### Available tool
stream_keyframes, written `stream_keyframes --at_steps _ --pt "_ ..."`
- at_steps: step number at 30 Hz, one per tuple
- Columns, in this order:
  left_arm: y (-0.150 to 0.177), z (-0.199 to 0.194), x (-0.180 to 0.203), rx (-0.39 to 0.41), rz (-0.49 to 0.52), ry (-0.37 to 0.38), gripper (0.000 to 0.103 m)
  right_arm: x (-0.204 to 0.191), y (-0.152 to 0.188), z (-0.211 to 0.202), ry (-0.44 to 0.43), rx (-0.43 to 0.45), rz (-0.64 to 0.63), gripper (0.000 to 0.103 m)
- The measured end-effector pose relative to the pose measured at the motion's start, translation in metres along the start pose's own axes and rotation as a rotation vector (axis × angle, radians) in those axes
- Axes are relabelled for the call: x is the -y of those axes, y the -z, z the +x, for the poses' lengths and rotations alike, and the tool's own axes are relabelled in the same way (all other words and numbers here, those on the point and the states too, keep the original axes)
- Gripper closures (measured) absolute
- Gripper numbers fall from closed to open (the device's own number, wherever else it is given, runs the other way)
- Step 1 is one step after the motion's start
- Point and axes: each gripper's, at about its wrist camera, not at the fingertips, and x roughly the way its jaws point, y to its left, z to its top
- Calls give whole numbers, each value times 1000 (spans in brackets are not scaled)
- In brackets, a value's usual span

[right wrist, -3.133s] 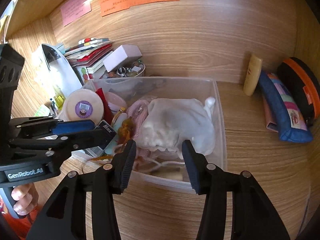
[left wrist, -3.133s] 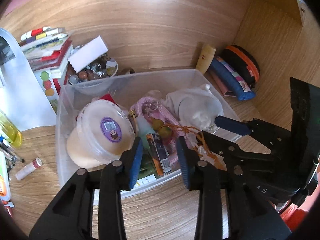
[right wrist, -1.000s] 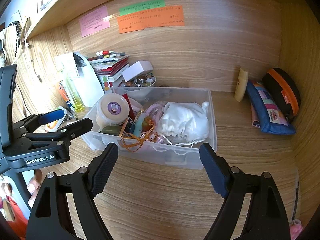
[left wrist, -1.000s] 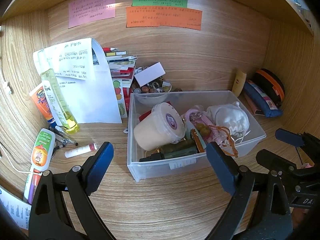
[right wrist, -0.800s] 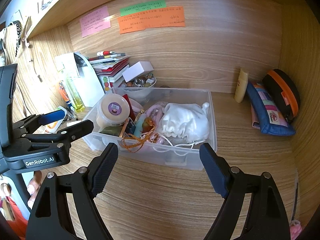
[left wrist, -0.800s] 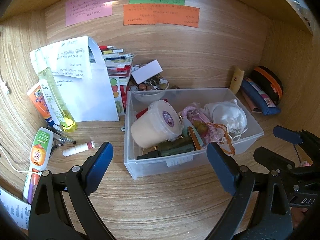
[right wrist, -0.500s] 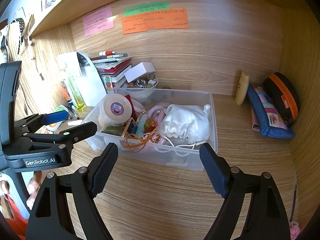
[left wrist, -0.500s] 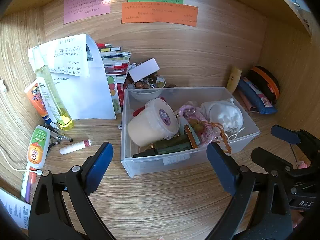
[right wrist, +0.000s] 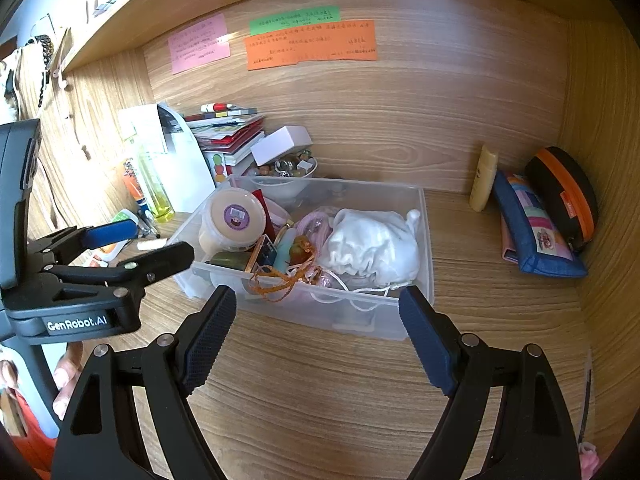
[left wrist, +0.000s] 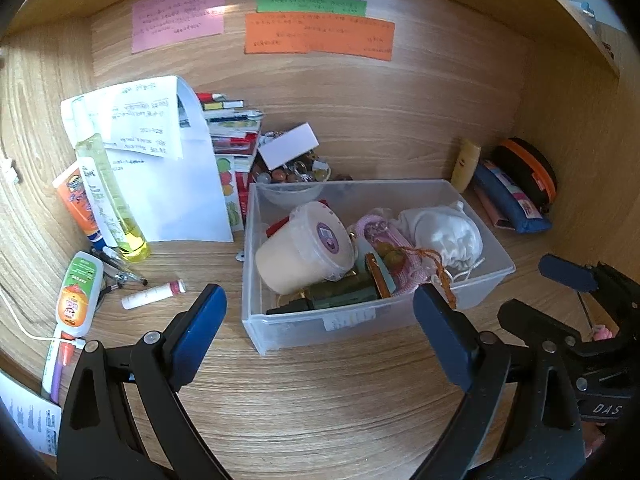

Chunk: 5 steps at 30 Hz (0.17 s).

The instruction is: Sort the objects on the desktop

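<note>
At nine o'clock of the left wrist view, loose things lie on the wood-grain desk (left wrist: 320,400): a flat white squeeze tube (left wrist: 78,294) with a green and orange label, soft and slick by the look of it, and just right of it a small lip balm stick (left wrist: 154,294), a light rigid cylinder that would likely roll, best pinched across its middle. Behind them stands a tall clear bottle (left wrist: 108,200) of yellow liquid, probably top-heavy. The left gripper (left wrist: 318,332) hangs released, jaws spread wide and empty, low at six o'clock. At centre sits the clear plastic bin (left wrist: 304,328), thin-walled and stiff, holding a cream round tub (left wrist: 304,248) lying on its side, smooth and bulky, then a pink cord (left wrist: 408,272) and a limp white cloth pouch (left wrist: 444,236), easiest taken by its gathered neck. In the right wrist view the right gripper (right wrist: 316,336) is likewise released and empty, in front of the bin. At three o'clock a blue fabric pencil case (right wrist: 532,228) leans by an orange-trimmed black case (right wrist: 564,196)
</note>
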Motion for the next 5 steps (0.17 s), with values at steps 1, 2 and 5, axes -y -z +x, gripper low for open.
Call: stream_keyframes --at_steps 1,2,5 --pt "0 0 -1 0 -5 2 7 0 0 0 -1 0 0 22" --pt "-1 -1 -2 -1 -10 7 7 0 0 0 -1 0 0 22" --pt "-1 -2 -4 -5 -19 0 6 0 1 -2 -1 4 -1 22"
